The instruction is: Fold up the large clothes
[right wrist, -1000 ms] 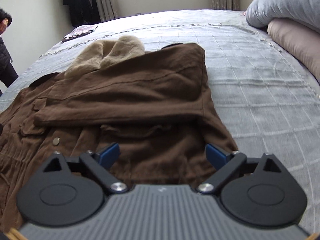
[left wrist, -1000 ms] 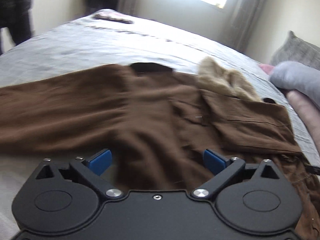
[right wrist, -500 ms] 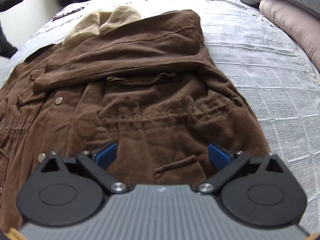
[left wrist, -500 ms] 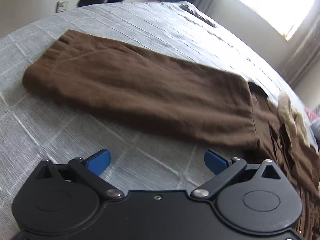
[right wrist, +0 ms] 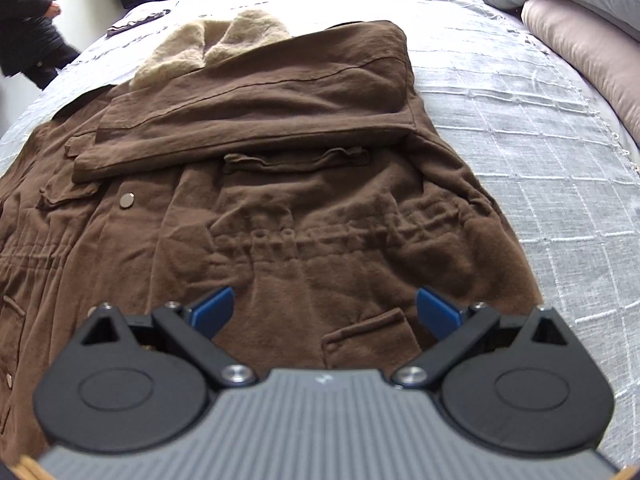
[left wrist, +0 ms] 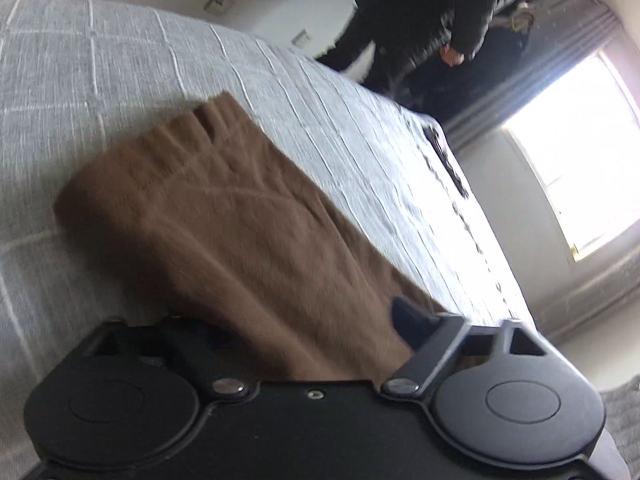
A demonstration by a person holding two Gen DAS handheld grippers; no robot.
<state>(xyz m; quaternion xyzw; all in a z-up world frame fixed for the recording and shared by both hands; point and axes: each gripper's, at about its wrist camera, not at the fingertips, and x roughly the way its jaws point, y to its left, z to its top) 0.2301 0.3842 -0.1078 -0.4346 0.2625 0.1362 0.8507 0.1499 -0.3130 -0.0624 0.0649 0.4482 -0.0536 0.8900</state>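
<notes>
A brown coat [right wrist: 280, 200] with a pale fur collar [right wrist: 216, 44] lies spread on the bed. One sleeve [right wrist: 260, 112] is folded across its chest. My right gripper [right wrist: 324, 300] hovers open over the coat's lower part, near a pocket flap [right wrist: 368, 332], with nothing between its blue pads. In the left wrist view the other sleeve [left wrist: 224, 220] stretches out over the bedspread. My left gripper [left wrist: 288, 312] is rolled to one side and its jaws are closing with this sleeve between them. One fingertip [left wrist: 404, 316] rests on the cloth. The other finger is hidden under the cloth.
A grey checked bedspread [right wrist: 540, 160] covers the bed. Grey and pink pillows [right wrist: 580, 40] are stacked at the right. A person in dark clothes [left wrist: 440, 20] stands at the far side of the bed, by the curtains and a bright window [left wrist: 580, 152]. A small dark item [right wrist: 136, 20] lies at the bed's far edge.
My left gripper swept from the coat's body out along the sleeve, rolled sideways, and came down on the sleeve near its cuff, jaws narrowing. My right gripper drew back slightly toward the hem.
</notes>
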